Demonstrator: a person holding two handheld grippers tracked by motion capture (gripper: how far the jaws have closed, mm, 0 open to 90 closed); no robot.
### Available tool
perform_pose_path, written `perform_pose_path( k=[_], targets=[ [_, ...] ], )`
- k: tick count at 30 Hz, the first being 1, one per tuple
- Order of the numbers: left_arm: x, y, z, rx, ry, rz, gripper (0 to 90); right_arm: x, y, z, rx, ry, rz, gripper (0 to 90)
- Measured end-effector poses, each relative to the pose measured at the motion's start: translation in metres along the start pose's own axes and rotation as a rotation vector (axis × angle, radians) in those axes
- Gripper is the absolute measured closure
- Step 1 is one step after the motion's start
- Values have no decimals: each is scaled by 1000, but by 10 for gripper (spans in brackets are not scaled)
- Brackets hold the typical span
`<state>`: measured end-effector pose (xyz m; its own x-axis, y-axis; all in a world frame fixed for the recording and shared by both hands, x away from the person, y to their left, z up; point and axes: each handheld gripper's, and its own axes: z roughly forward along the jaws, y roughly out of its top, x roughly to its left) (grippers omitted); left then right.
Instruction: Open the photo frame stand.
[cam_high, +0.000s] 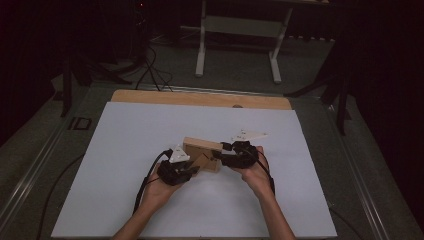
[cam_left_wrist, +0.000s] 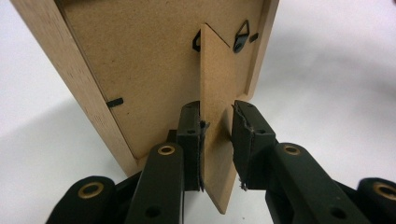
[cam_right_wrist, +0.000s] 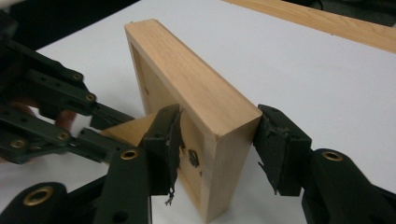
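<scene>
Picture frame (cam_high: 202, 149): stood on its long edge about midway between the left and right edges of the counter (cam_high: 130, 140), a little toward the near edge, back turned to the person.

At the left, left gripper (cam_left_wrist: 217, 112) reached in low behind, jaws closed narrow on the fibreboard stand leg (cam_left_wrist: 215, 74), one pad on each face. Likely meant to swing that leg out or fold it flat.

Looked plain and boxy: pale wood, deep rim, brown fibreboard backing sunk inside it. Carried a small black turn clip (cam_left_wrist: 114, 101) by one rail and a triangular metal hanger (cam_left_wrist: 241, 35) near the top of the leg.

At the right, right gripper (cam_right_wrist: 217, 126) straddled the frame's end, jaws wide, one pad at the back, one at the front. Seemingly there to keep the frame upright; could not tell whether the pads pressed.
</scene>
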<state>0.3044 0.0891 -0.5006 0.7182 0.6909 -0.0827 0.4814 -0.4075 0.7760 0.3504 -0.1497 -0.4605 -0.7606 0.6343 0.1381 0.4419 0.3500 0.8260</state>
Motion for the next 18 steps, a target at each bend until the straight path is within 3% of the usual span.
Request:
perform_pose_path(
  k=[18],
  targets=[
    [-1,-5,3,11,-8,22,752,8,-3,-4,11,16,-37,494]
  ],
)
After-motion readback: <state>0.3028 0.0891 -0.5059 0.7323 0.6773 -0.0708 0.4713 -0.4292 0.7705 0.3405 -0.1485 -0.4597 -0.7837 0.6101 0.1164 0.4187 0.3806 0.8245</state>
